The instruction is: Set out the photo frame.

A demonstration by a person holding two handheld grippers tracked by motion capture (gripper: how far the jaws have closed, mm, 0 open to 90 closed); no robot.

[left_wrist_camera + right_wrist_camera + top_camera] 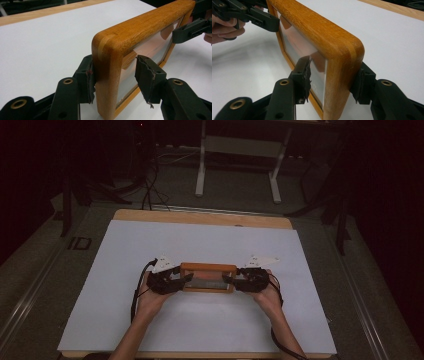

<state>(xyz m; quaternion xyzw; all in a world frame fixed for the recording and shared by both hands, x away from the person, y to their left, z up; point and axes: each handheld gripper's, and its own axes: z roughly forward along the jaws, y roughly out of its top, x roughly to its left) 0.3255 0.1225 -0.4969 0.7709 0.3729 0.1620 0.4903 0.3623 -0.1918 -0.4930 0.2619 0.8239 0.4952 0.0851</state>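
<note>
Dim room, white counter (210, 240) | wooden frame (208, 268) upright on long edge, centre, nearer side | left gripper (187, 279): jaws spread astride left end, back pad touching, front pad off glass | right gripper (227, 280): likewise at right end, loosely bracketing, likely steadying against tipping

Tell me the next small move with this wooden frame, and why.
Probably close the left gripper the rest of the way. The wooden frame stands upright on the white sheet with each gripper straddling one end, but the left's glass-side pad stands clear of the glass. The right gripper may need the same.
</note>
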